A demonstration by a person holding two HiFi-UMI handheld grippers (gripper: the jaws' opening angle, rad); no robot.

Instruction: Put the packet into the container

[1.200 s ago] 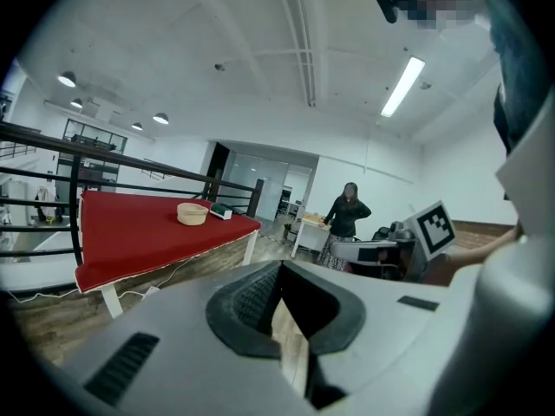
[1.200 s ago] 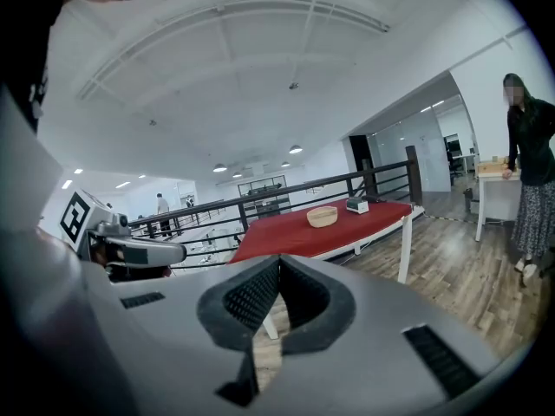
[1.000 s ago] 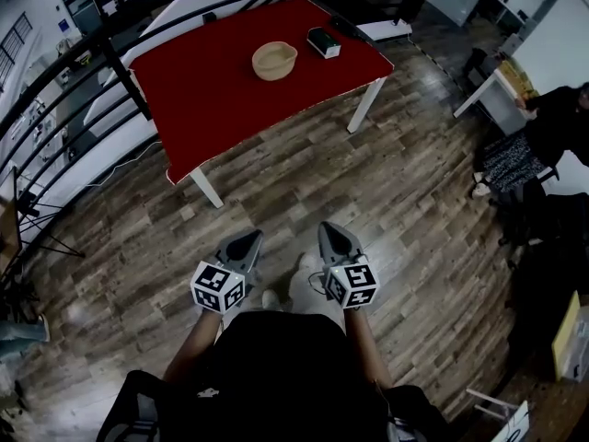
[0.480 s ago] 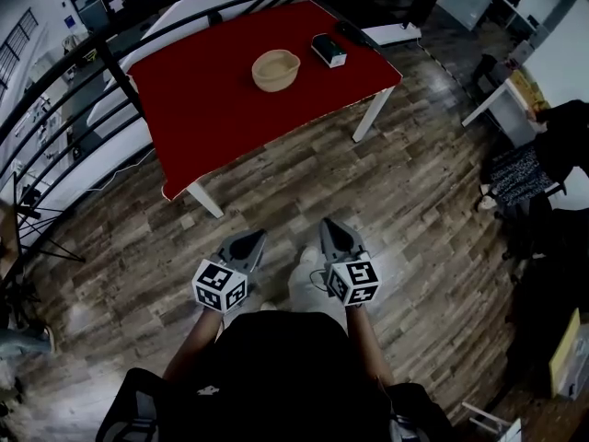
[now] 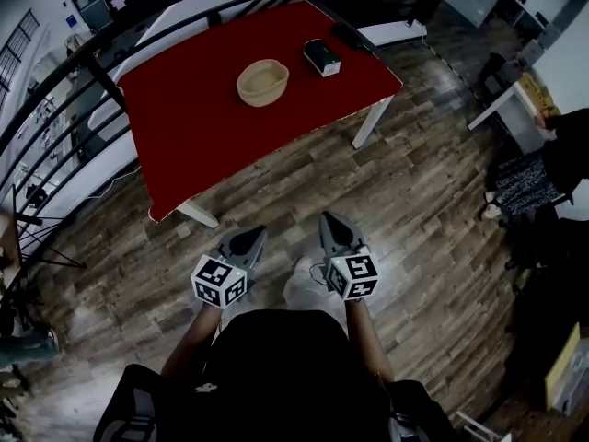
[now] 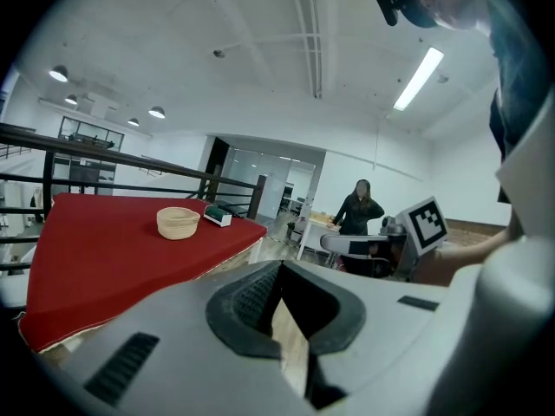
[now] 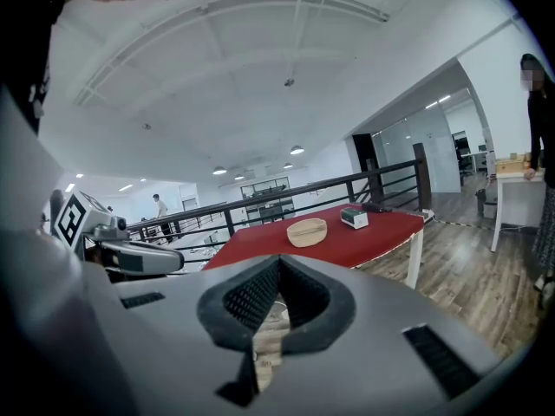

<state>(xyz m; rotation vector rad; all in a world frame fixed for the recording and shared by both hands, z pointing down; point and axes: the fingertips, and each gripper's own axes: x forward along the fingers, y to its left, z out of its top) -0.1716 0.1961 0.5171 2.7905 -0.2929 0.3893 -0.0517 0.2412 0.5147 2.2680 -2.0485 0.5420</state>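
Note:
A red table (image 5: 202, 109) stands ahead across the wooden floor. On it sit a beige bowl-shaped container (image 5: 262, 82) and, to its right, a small green-and-white packet (image 5: 322, 57). Both also show in the left gripper view, container (image 6: 178, 222) and packet (image 6: 218, 216), and in the right gripper view, container (image 7: 307, 231) and packet (image 7: 354, 217). My left gripper (image 5: 248, 236) and right gripper (image 5: 329, 220) are held side by side in front of my body, well short of the table. Both are shut with nothing in them.
A black railing (image 5: 92, 58) runs behind and to the left of the table. A dark flat object (image 5: 352, 35) lies at the table's far right corner. A person in dark clothes (image 6: 358, 211) stands by a white desk (image 5: 502, 109) on the right.
The table, container and packet have shifted left and slightly nearer in the head view as I walk toward them. Both grippers keep their place before my body and stay shut.

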